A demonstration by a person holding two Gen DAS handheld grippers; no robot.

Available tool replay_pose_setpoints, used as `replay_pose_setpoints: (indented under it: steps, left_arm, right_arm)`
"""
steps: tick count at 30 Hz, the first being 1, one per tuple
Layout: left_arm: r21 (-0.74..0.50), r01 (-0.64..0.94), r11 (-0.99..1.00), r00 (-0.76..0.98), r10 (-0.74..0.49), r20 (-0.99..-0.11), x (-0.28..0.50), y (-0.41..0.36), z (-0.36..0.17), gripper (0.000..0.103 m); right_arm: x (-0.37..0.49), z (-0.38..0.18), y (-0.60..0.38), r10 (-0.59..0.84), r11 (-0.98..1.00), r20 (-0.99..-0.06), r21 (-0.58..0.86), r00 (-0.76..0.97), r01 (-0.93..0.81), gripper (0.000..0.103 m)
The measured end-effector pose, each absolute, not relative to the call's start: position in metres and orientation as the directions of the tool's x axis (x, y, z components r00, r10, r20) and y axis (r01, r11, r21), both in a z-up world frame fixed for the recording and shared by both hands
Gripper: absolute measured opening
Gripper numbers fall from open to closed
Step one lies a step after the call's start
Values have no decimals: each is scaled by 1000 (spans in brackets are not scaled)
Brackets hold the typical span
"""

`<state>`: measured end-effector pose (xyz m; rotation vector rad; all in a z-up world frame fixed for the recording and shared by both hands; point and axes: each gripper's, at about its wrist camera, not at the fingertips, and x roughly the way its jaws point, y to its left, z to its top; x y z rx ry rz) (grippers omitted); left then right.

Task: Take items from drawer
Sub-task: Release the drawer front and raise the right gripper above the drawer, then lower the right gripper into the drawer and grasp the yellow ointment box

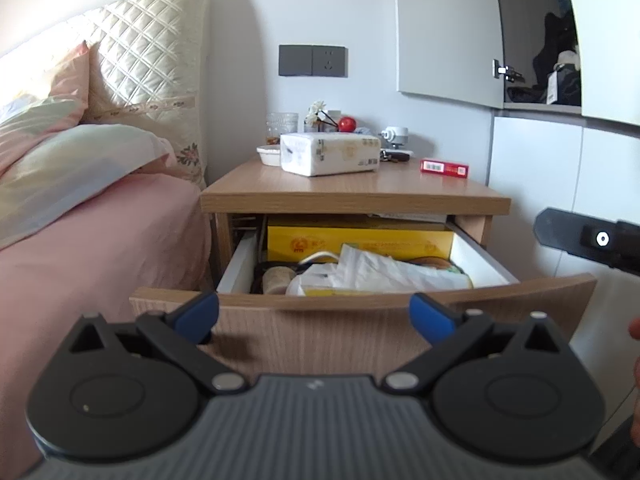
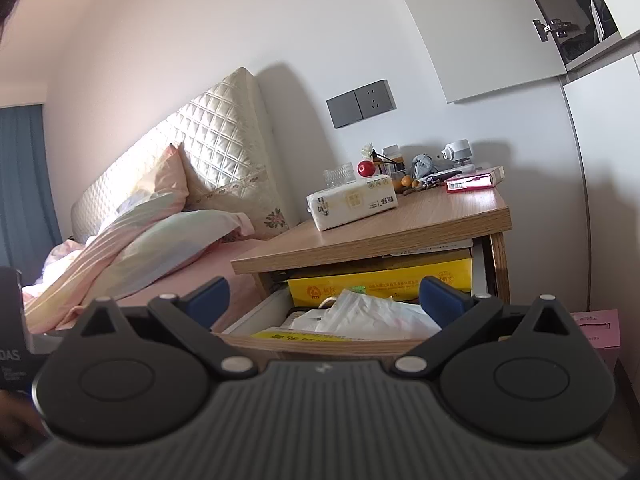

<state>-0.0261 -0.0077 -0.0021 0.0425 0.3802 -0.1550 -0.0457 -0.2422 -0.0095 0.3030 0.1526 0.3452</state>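
Note:
The wooden nightstand's drawer (image 1: 360, 322) stands pulled out. Inside lie a yellow box (image 1: 360, 240) at the back, a crumpled white plastic bag (image 1: 384, 274) on top, and a brownish roll (image 1: 276, 278) at the left. My left gripper (image 1: 314, 312) hovers just in front of the drawer front, open, with nothing between its blue pads. In the right wrist view the drawer (image 2: 320, 344), the yellow box (image 2: 380, 284) and the white bag (image 2: 360, 316) show from the right side. My right gripper (image 2: 325, 298) is open over the drawer's front edge and holds nothing.
On the nightstand top (image 1: 356, 188) sit a tissue pack (image 1: 330, 154), a red box (image 1: 444, 169), a glass and small clutter. A bed (image 1: 80, 240) with pillows lies left. A wardrobe with an open door (image 1: 448, 28) stands right. A pink box (image 2: 596, 328) sits on the floor.

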Motion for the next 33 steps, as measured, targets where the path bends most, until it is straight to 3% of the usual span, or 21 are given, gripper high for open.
replay_pose_setpoints:
  steps: [9, 17, 21, 26, 33]
  left_arm:
    - [-8, 167, 986, 917, -158, -366, -29, -3, 0, 103]
    - [-30, 175, 984, 917, -174, -358, -33, 2, 2, 103]
    - [-16, 194, 981, 913, -187, -363, -35, 1, 2, 103]
    - [-18, 193, 981, 914, -186, -361, -36, 3, 2, 103]
    - [-31, 200, 979, 911, -197, -361, -37, 7, 3, 103]
  right_arm:
    - [-44, -8, -241, 351, 900, -101, 313, 931, -305, 103]
    - [-10, 11, -252, 475, 862, -186, 293, 860, -413, 103]
    - [31, 36, -251, 579, 814, -301, 265, 758, -517, 103]
    - [77, 63, -237, 602, 786, -451, 194, 658, -587, 103]
    - [126, 66, -223, 609, 764, -578, 247, 542, -596, 103]
